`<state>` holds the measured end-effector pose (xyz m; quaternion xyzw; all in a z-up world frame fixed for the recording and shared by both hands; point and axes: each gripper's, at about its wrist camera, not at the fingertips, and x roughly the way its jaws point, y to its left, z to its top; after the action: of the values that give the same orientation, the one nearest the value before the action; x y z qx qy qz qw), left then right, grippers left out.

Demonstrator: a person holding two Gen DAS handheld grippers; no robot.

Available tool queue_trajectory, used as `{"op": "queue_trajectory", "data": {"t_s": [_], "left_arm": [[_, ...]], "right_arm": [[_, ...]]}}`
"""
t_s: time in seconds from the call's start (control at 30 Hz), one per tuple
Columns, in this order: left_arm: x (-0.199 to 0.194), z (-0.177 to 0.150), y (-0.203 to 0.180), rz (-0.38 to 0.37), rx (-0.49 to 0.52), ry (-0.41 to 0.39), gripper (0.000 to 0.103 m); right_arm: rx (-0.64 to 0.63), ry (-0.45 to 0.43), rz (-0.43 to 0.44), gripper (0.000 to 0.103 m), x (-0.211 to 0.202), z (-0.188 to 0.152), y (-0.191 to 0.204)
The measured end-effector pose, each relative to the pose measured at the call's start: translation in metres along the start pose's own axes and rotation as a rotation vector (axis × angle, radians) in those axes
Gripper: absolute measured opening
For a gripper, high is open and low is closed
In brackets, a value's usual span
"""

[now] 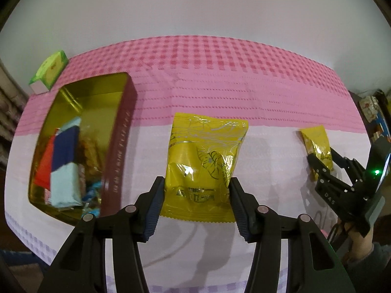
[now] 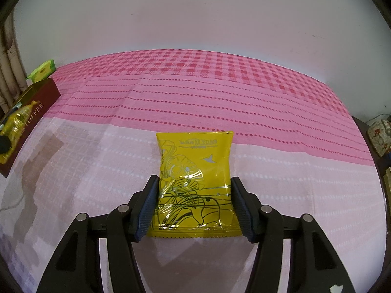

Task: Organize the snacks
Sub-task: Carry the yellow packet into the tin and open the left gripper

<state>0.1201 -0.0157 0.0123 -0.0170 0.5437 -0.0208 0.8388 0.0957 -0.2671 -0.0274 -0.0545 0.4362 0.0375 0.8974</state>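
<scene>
We have a yellow snack packet in each gripper. The left gripper (image 1: pixel 196 195) has its two fingers pressed against the sides of one yellow packet (image 1: pixel 204 161), which looks lifted off the pink cloth (image 1: pixel 220 73); the open tin (image 1: pixel 73 141) sits just to its left, already holding several wrapped snacks. The right gripper (image 2: pixel 194 200) is clamped the same way on the second yellow packet (image 2: pixel 194 180), over the near, pale part of the cloth and well to the right of the tin.

Our main worry is the grip itself. Both packets are slick, air-filled foil, held only by their side edges (the film is already puckering between the fingers), so either one could squirt out or twist loose on the way to the tin, and squeezing harder might crush what is inside. The tin's near end looks crowded, so a packet dropped there could ride up on the others or catch on the rim. The green box (image 1: pixel 48 69) at the far left is clear of our path.
</scene>
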Motion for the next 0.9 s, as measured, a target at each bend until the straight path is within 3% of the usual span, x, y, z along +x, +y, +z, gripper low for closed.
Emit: {"op": "queue_trajectory", "data": {"t_s": [0.3,0.9], "left_arm": [[-0.018,0.009,0.046,0.031,-0.040,-0.040,0.053],[-0.029,0.024,0.167,0.194,-0.154,-0.079,0.053]], "right_arm": [[0.000,0.001,-0.002,0.053,0.000,0.001,-0.001],[0.000,0.002,-0.002,0.053,0.000,0.000,-0.001]]}}
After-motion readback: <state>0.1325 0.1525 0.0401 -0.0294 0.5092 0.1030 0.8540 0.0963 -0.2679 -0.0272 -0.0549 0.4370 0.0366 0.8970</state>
